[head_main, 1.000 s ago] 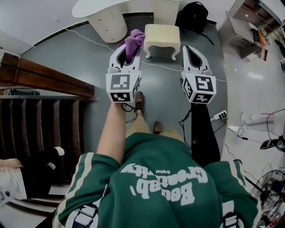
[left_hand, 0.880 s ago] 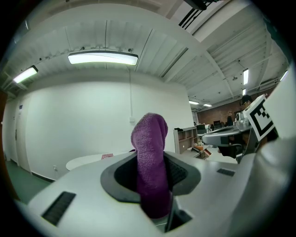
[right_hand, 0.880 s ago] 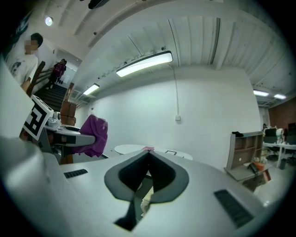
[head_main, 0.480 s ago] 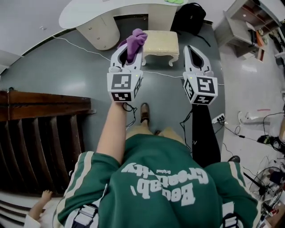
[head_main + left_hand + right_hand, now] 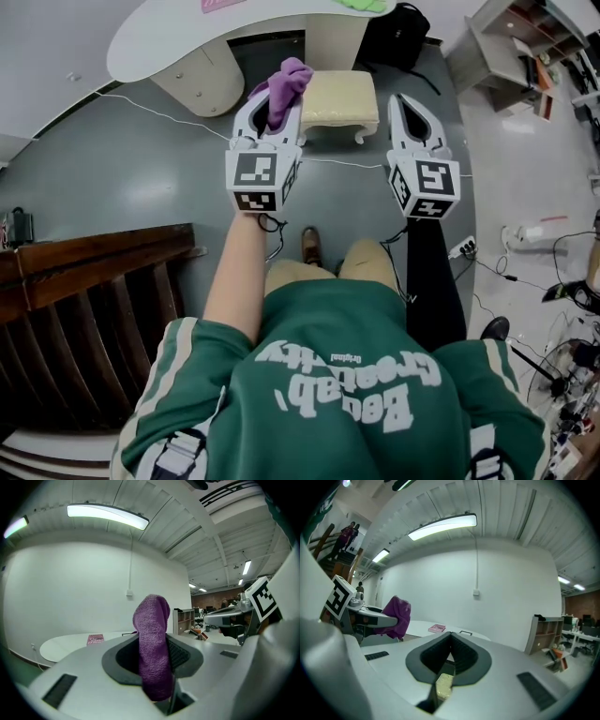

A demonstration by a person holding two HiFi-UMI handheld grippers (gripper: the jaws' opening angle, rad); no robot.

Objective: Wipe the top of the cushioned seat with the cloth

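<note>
The cream cushioned seat point(image 5: 342, 94) is a small stool standing on the grey floor ahead of me. My left gripper point(image 5: 276, 101) is held in the air just left of it, shut on a purple cloth point(image 5: 286, 82) that sticks up past the jaw tips. In the left gripper view the cloth point(image 5: 151, 620) fills the gap between the dark pads. My right gripper point(image 5: 405, 105) hovers off the seat's right edge, shut and holding nothing. In the right gripper view a sliver of the seat point(image 5: 444, 686) shows below the closed jaws, and the cloth point(image 5: 396, 616) appears at left.
A curved white desk point(image 5: 178, 42) stands behind the seat with a pink book point(image 5: 437, 628) on it. A black backpack point(image 5: 398, 37) and a shelf unit point(image 5: 525, 47) are at the back right. A wooden stair railing point(image 5: 84, 272) is at left. Cables and a power strip point(image 5: 462, 248) lie on the floor.
The person has stepped forward: the seat and desk are nearer and the staircase has slid back at left. Both grippers keep the same pose, the cloth still held.
</note>
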